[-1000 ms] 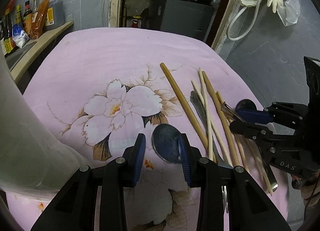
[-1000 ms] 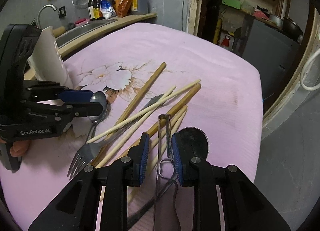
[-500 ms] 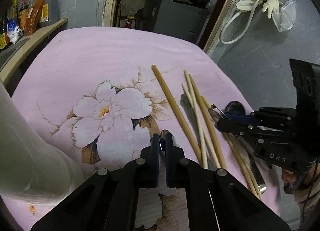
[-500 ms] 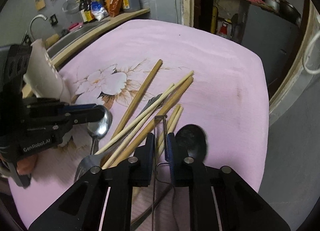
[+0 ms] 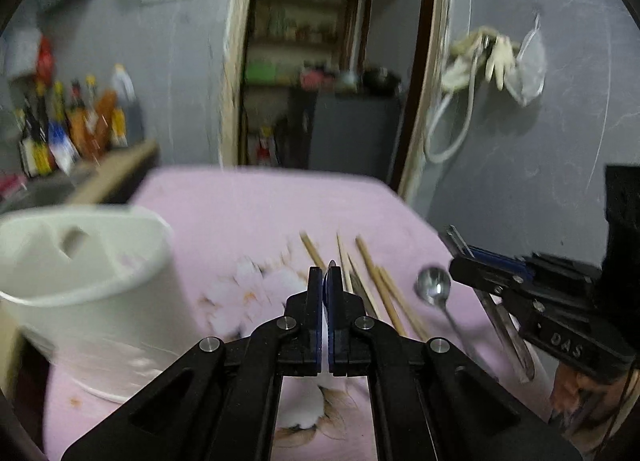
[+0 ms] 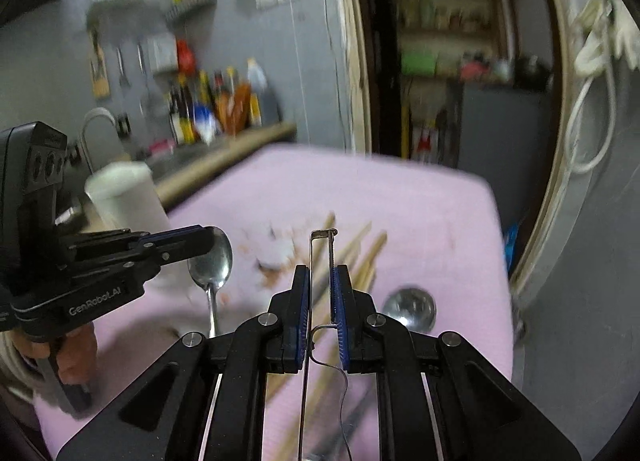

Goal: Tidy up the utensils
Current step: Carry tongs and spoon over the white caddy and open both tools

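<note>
The left gripper is clamped on the bowl of a shiny steel spoon. Its own camera shows only the thin edge of that bowl between the blue pads, while the right wrist view shows the whole bowl side-on with the handle hanging down, lifted clear of the pink flowered tablecloth. The left jaws have just been closing, with the spoon between them.

The right gripper is pinched on a thin metal wire-framed peeler. From its own camera the frame's top bar sticks up past the fingertips and the wire runs down between the pads. The left wrist view shows the same tool from the side, its flat metal handle slanting down below the jaws, off the cloth. The right jaws have just been closing, with the peeler between them.

A second steel spoon lies on the cloth just beside a loose scatter of wooden chopsticks. A white plastic utensil holder stands upright at the cloth's left side; only the left wrist view shows its open top with a divider inside. Both views are motion-blurred.
</note>
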The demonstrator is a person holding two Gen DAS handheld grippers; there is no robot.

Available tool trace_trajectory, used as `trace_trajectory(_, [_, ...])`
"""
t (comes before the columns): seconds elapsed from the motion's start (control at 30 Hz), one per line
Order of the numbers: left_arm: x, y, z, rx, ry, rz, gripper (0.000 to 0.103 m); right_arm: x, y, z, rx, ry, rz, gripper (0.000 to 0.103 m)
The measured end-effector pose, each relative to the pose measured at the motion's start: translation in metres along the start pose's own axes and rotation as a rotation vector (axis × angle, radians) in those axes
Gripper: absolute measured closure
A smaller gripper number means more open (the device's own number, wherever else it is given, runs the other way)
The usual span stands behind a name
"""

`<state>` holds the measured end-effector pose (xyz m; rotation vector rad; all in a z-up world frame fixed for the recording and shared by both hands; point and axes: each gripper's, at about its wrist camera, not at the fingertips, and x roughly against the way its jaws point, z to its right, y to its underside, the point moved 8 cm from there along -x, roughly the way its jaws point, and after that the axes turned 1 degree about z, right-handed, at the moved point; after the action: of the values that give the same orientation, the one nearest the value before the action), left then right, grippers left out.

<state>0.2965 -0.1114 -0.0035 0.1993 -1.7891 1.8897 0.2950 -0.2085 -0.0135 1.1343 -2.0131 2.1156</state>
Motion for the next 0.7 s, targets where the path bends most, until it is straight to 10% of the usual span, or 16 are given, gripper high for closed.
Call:
trace_trajectory(0.27, [0.06, -0.042, -0.018, -0.024, -0.073, 0.182, 0.103, 0.041, -0.05, -0.04, 0.001, -0.005, 0.34, 0.093])
trace_trajectory(0.7, [0.157, -0.096, -0.145, 0.005, -0.374, 0.371, 0.103, 0.033, -0.136, -0.138, -0.028, -0.129, 0.651, 0.093])
